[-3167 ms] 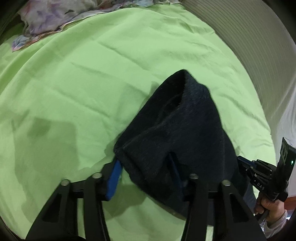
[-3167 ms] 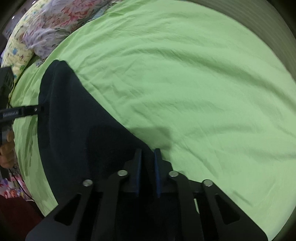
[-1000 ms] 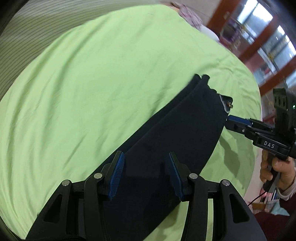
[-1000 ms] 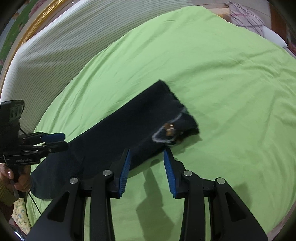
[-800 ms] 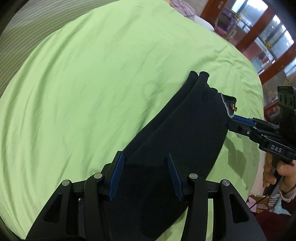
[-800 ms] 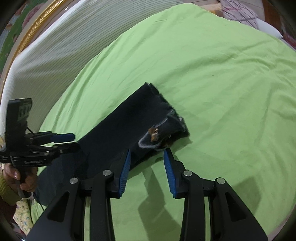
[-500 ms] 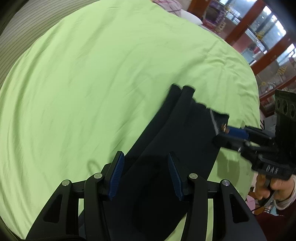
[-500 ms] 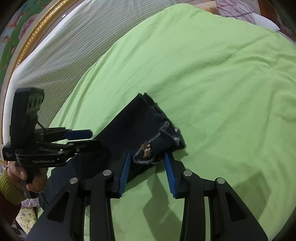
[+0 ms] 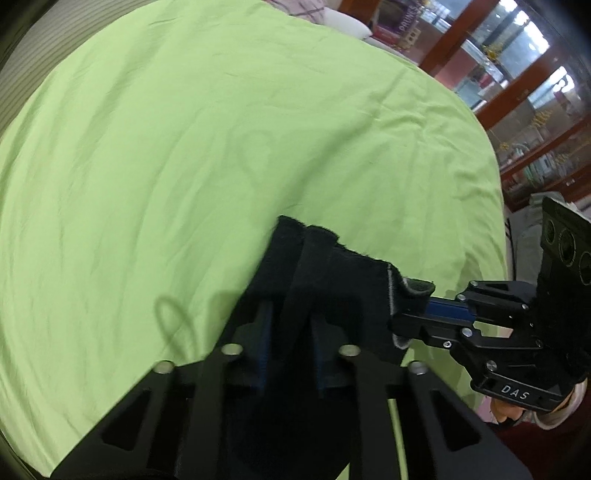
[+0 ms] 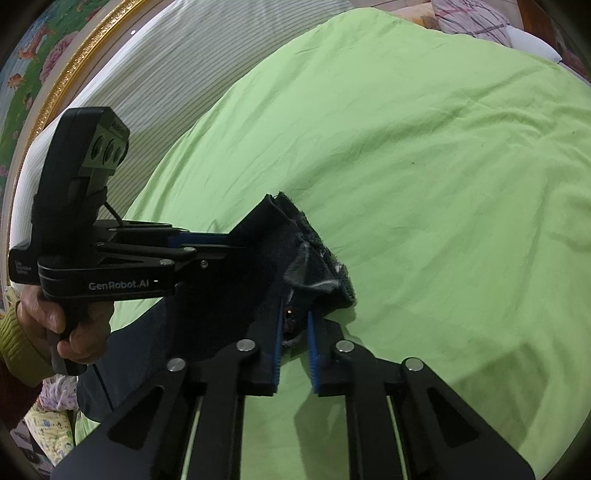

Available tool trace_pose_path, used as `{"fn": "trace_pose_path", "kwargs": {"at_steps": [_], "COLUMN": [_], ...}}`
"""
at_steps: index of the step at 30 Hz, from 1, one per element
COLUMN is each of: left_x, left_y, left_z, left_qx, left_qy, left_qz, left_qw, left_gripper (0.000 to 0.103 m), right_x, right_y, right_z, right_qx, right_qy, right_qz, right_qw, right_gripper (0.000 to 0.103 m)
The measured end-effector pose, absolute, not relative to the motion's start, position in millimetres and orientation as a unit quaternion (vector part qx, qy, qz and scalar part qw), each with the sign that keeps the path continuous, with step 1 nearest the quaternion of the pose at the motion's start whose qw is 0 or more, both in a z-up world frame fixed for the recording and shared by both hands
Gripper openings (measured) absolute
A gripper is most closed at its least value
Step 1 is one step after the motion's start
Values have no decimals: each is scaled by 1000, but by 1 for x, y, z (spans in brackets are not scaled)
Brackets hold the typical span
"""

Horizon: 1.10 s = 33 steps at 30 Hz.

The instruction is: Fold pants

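The dark navy pants (image 9: 332, 280) lie folded lengthwise on the green bedsheet (image 9: 166, 147). My left gripper (image 9: 290, 325) is shut on the waistband's near edge, with dark cloth bunched between its blue pads. My right gripper (image 10: 295, 325) is shut on the waistband corner by the button; it also shows in the left wrist view (image 9: 424, 306), pinching the grey-lined corner. In the right wrist view the pants (image 10: 280, 251) rise off the sheet at the waist, and my left gripper (image 10: 229, 243) grips their far edge.
A striped headboard (image 10: 166, 74) with a gold frame stands behind the bed. A wooden glass cabinet (image 9: 517, 92) stands beyond the bed's far edge. Pillows (image 10: 480, 18) lie at the far side. Floral bedding (image 10: 48, 417) shows at the lower left.
Both grippers have moved in on the waistband and closed on it. They stood open a second ago. The waist end now lifts off the sheet and bunches toward me.
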<state>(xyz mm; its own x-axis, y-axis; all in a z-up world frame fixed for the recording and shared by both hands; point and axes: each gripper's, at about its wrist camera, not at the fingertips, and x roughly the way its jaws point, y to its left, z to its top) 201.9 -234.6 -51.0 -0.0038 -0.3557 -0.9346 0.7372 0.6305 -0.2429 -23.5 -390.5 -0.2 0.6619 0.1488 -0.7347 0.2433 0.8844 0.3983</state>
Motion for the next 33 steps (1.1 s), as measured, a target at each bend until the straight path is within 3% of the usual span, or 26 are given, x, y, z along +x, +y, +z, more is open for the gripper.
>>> {"fn": "trace_pose_path", "kwargs": {"at_steps": [11, 20, 24, 26, 28, 33], "left_x": [206, 206, 212, 219, 227, 237], "left_y": [-225, -241, -236, -229, -222, -223], "left_z": [-12, -39, -32, -29, -30, -50], "left_qx": [166, 189, 184, 172, 160, 146], "left_qy": [552, 565, 568, 571, 581, 613], "left_qz": [-418, -403, -395, -392, -385, -385], "left_qw": [702, 695, 698, 700, 700, 674], "left_gripper": [4, 6, 20, 29, 48, 48], "right_x": [-47, -71, -87, -97, -107, -116], "right_y": [-385, -388, -392, -392, -392, -389], "right_z": [18, -3, -4, -5, -12, -26], "right_qx": [234, 259, 268, 273, 291, 336], "right_qy": [378, 402, 404, 403, 401, 405], "right_qz": [-14, -38, -43, -47, -47, -44], "right_qw": [896, 878, 874, 872, 867, 849], "right_gripper": [9, 10, 15, 28, 43, 44]}}
